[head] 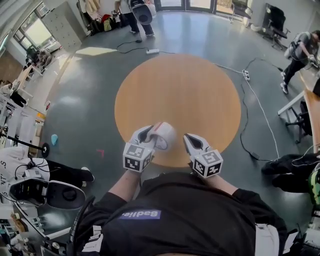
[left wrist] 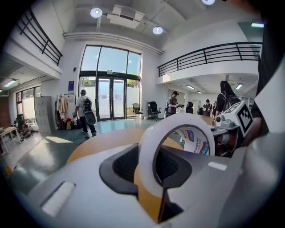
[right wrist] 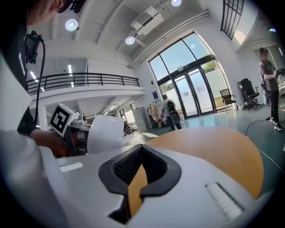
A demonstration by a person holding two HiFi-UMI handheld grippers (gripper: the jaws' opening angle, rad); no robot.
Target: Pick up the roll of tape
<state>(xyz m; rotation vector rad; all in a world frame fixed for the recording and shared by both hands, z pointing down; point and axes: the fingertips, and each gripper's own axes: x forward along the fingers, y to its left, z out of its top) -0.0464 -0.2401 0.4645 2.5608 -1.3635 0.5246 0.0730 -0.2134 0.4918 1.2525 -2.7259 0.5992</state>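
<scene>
**Claw state**
- Left claw: partly spread and pinching the wall of the tape roll. One jaw sits inside the ring and the other outside it. The roll stands on edge, with its open centre facing across the claw. Printed lettering shows on the inner core.
- Right claw: jaws pressed together, with nothing between them. It touches no object. Only a sliver of the tabletop shows through the notch behind the pads.

**Location of the roll**
- In the head view, the roll is held in the left claw over the near edge of the tabletop, close in front of the person.
- The right claw is level with the roll, just beside it on its right and apart from it.

**Count**
- Tape roll: one.
- Claws: two, each with one marker cube.
- Tabletop: one, round and orange-brown.

**Surroundings, left to right**
- Grey lockers stand at the far left wall.
- A person stands near the glass doors.
- A power strip lies on the floor beyond the tabletop.
- A second power strip lies to the right, and a cable runs from it along the floor.
- Office chairs stand at the far right.
- Another person is beside them.
</scene>
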